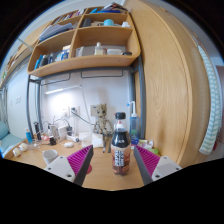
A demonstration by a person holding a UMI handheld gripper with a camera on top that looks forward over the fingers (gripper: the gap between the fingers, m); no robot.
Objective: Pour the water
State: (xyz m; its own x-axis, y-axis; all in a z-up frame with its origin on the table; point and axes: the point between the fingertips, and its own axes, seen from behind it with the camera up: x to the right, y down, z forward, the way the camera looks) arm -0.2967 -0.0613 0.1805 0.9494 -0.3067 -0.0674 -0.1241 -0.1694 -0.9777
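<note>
A dark bottle with a black cap and a black label stands upright on the wooden desk, between my two fingers and slightly ahead of them. My gripper is open, with the left magenta pad and the right magenta pad both well apart from the bottle. The bottle sits nearer the right finger. No cup or glass for receiving water is plainly visible near the bottle.
A small wooden figure stands behind the bottle. Clutter of small items and a white dish lie at the desk's left. Wooden shelves hang above; a tall wooden cabinet side rises at the right.
</note>
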